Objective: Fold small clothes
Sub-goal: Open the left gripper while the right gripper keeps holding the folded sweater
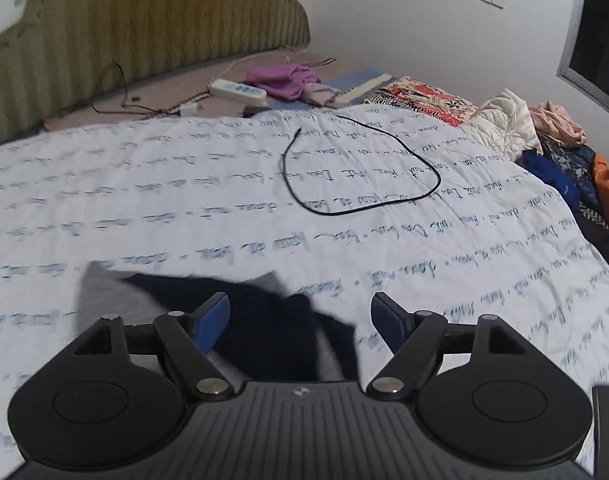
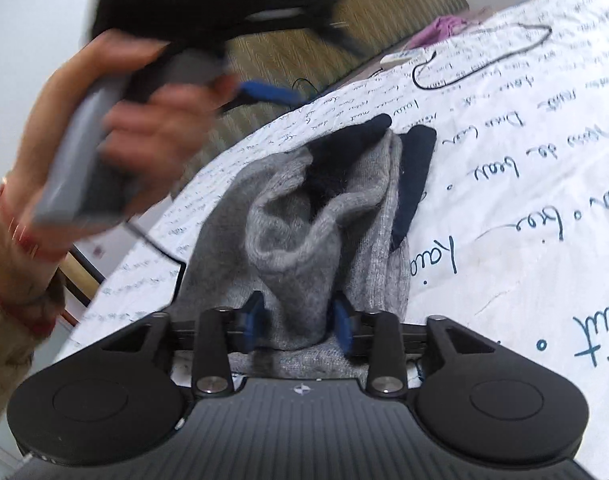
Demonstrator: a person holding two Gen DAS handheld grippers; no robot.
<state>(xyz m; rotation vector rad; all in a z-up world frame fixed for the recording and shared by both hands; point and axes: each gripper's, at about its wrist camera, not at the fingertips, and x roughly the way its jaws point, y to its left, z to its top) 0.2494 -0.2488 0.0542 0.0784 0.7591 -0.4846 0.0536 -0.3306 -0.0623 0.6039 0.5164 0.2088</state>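
In the right wrist view, our right hand-held gripper (image 2: 298, 326) has its two blue-padded fingers (image 2: 253, 322) drawn in on a bunched fold of the grey and navy garment (image 2: 304, 216), which is pinched between them. From that pinch the cloth runs forward across the bed sheet (image 2: 524, 208), grey knit heaped in the middle, with navy ends showing at its far edge and along its right side.

Our left hand-held gripper (image 1: 300, 316) is spread wide, its fingers (image 1: 212, 320) well apart with nothing between them. It hangs above the same garment (image 1: 264, 320), which shows blurred below and between the fingers as a dark patch with grey at its edges. In the right wrist view we see the left hand (image 2: 144, 128) wrapped around the handle of that gripper (image 2: 264, 94), raised above and to the left of the garment; it is blurred, and a red thread circles the wrist.

The sheet (image 1: 184, 200) is white with lines of blue handwriting print. A thin black cable (image 1: 360, 210) lies on it in an open loop, well apart from the garment. Beyond it, near the striped headboard (image 1: 144, 24), sit a white power strip (image 1: 238, 90) and a crumpled purple cloth (image 1: 282, 80). A heap of assorted clothes (image 1: 544, 136) lies along the right side of the bed.
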